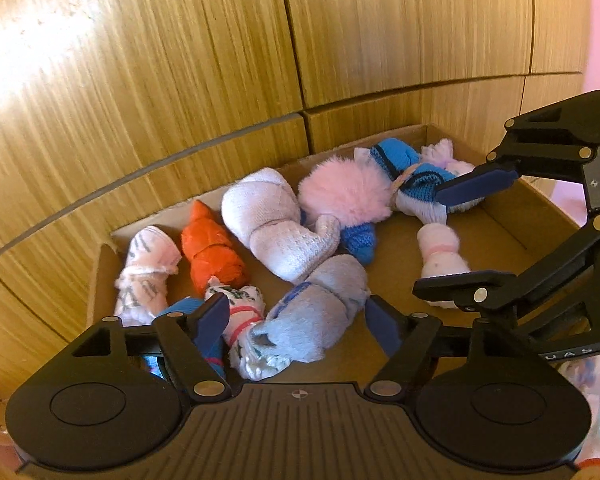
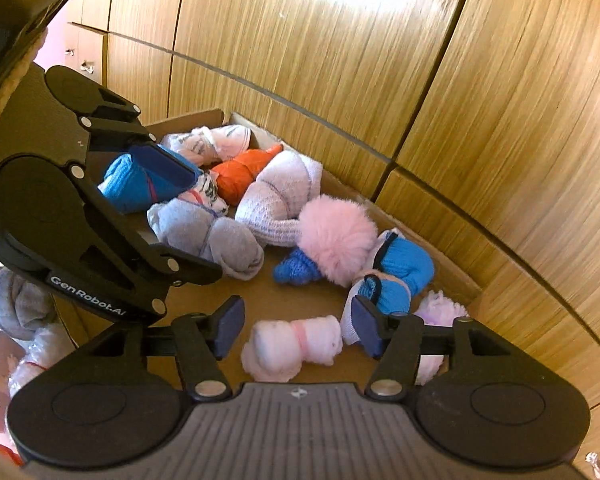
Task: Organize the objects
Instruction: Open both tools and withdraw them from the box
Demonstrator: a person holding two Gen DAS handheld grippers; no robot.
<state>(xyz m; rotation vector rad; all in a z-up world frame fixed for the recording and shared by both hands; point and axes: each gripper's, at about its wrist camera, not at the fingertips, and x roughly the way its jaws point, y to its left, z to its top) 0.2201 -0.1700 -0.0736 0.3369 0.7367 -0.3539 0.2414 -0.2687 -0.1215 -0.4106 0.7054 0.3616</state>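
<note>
Wood-panelled cupboard fronts [image 1: 180, 80] rise behind a cardboard box [image 1: 500, 220] filled with rolled sock bundles. Between the spread fingers of the left gripper [image 1: 300, 320] lie a grey bundle [image 1: 324, 304] and a white patterned one [image 1: 244, 304], with no pad pressing on them; an orange bundle [image 1: 212, 252] sits just beyond. The right gripper [image 2: 298, 330] is also open, a pale pink bundle [image 2: 296, 346] lying loose between its fingers. Ahead of it sit a pink pompom [image 2: 336, 236] and blue socks [image 2: 404, 260].

Left tool [image 1: 296, 322] black with navy pads, silver rivets, ribbed grey base, white "GenRobot.AI" lettering
</note>
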